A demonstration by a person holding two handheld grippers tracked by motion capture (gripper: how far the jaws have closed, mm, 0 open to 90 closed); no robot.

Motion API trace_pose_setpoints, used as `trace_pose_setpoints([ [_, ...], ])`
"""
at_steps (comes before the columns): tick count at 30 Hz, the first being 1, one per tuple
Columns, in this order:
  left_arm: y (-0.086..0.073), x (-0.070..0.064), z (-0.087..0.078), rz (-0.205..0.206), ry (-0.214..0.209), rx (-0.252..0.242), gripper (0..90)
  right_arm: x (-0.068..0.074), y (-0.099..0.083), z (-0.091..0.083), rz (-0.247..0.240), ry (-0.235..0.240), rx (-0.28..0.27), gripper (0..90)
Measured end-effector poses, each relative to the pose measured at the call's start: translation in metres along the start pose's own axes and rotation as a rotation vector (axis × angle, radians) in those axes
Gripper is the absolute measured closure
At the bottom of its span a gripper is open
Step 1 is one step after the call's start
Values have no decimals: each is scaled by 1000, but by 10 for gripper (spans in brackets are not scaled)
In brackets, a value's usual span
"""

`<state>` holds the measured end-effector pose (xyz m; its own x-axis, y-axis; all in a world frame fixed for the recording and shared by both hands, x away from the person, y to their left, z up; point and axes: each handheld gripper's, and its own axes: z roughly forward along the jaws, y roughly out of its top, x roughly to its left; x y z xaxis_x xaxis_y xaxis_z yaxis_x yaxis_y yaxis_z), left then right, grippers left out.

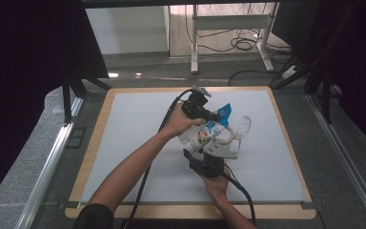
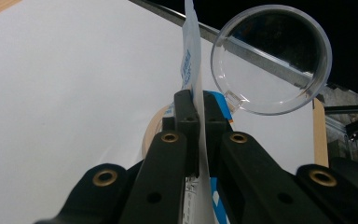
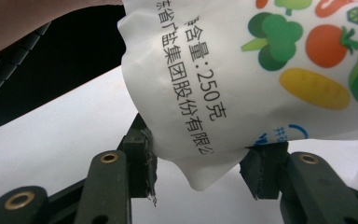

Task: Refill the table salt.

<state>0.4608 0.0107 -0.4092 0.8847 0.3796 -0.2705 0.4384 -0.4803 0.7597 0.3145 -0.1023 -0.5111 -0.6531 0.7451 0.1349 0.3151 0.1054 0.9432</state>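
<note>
A white pouch [image 1: 205, 133] printed with vegetables and Chinese text hangs tilted above the white mat, its blue top towards the right. My left gripper [image 1: 218, 115] is shut on the pouch's thin top edge [image 2: 192, 70]. From below, my right gripper [image 1: 204, 147] reaches up and its pads press both sides of the pouch's lower corner [image 3: 200, 154]. A clear plastic cup [image 1: 241, 128] stands just right of the pouch, and the left gripper view looks at its round rim [image 2: 270, 58]. A tape roll [image 1: 225, 137] lies beside the cup.
The white mat [image 1: 138, 143] covers a wooden-edged table [image 1: 95, 143]. Metal rails run along both sides. Dark curtains and a desk frame [image 1: 228, 28] with cables stand beyond the far edge.
</note>
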Motion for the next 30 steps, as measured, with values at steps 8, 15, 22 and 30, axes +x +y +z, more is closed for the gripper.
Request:
trace_pose_setpoints([
  [8, 4, 0, 3, 9, 1, 20, 897, 3, 3, 1, -4, -27, 5, 530],
  [15, 3, 2, 4, 7, 0, 33, 897, 4, 3, 4, 4, -29, 12, 530],
  [22, 2, 5, 3, 6, -4, 43, 897, 9, 5, 7, 6, -40, 10, 532],
  [30, 3, 5, 3, 5, -4, 50, 897, 10, 6, 5, 1, -39, 4, 536],
])
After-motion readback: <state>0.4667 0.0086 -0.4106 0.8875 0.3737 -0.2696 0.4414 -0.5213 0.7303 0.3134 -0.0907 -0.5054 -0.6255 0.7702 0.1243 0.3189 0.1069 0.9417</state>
